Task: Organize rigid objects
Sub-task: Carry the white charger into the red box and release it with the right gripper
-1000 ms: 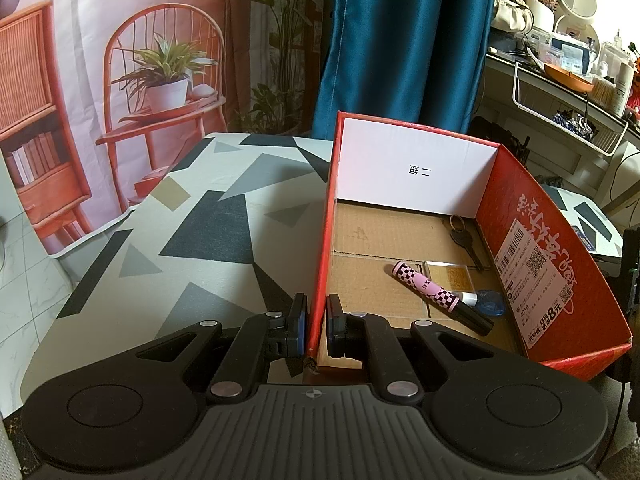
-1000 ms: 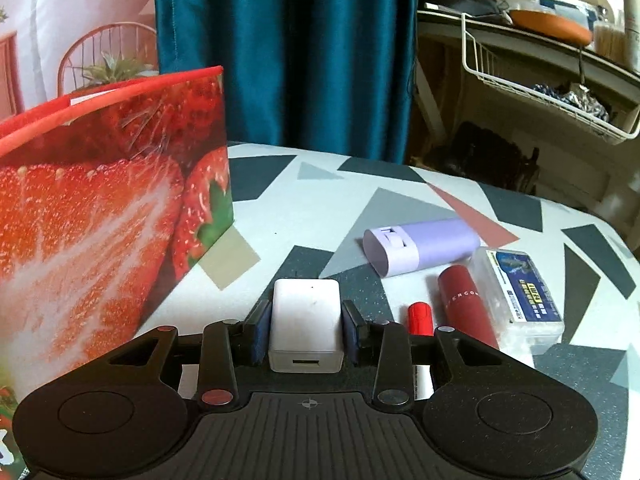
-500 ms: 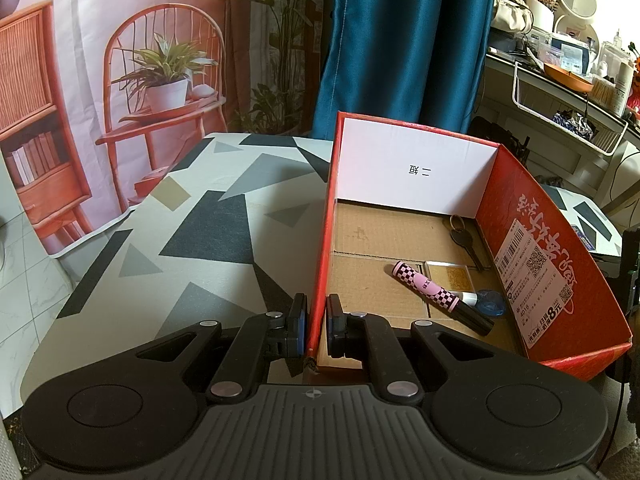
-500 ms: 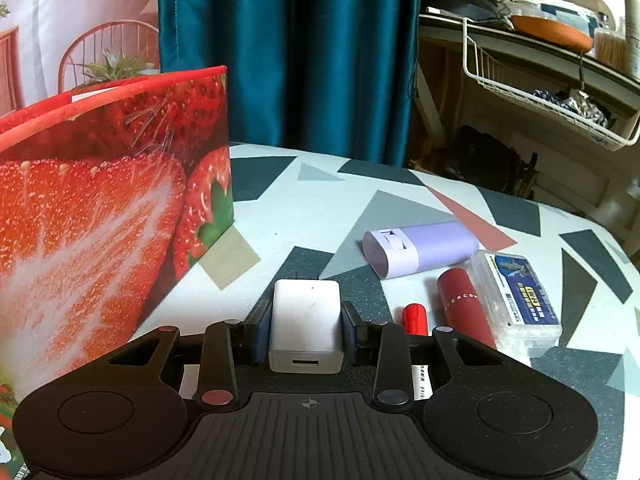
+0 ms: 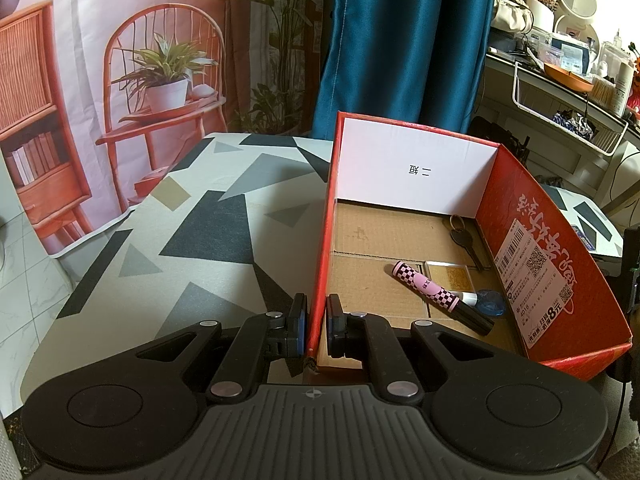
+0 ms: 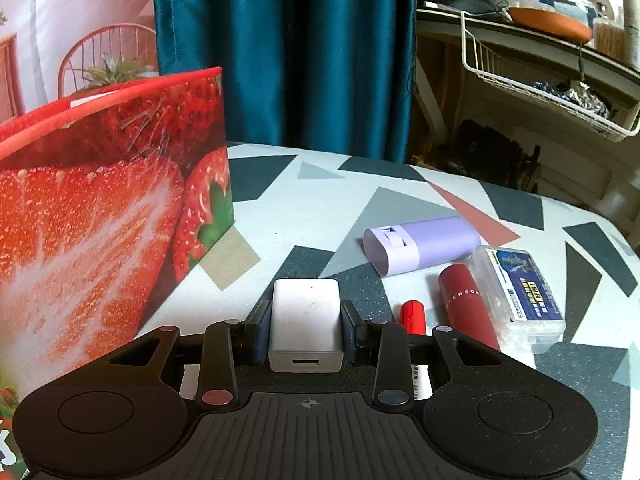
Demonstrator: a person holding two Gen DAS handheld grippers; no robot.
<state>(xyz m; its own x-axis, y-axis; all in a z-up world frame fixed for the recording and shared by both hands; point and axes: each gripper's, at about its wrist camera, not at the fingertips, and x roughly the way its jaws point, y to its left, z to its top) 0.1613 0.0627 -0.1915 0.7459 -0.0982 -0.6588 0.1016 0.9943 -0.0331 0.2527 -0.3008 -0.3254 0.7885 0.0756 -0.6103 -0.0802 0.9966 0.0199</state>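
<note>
A geometric-patterned desk [image 6: 304, 200] stands before a teal curtain [image 6: 288, 52]. The left gripper [image 5: 316, 326] pinches the strawberry-printed box [image 5: 532, 264], labelled "8元"; right gripper [image 6: 306, 326] fingers clasp a white charger [image 6: 306, 322].

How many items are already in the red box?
4: a checkered pink tube mid-floor, a clear square case behind it, a blue-capped item beside it, keys by the far right corner. The near edge is hidden.

The right gripper [image 6: 306, 330] clamps a white USB charger block [image 6: 306, 322] just above the patterned tabletop [image 6: 280, 216]. To its left stands a strawberry-printed box [image 6: 100, 216]. To its right lie four things — a lilac case [image 6: 422, 250], a small red tube [image 6: 413, 316], a dark red cylinder [image 6: 466, 304] and a clear plastic box [image 6: 520, 296].
</note>
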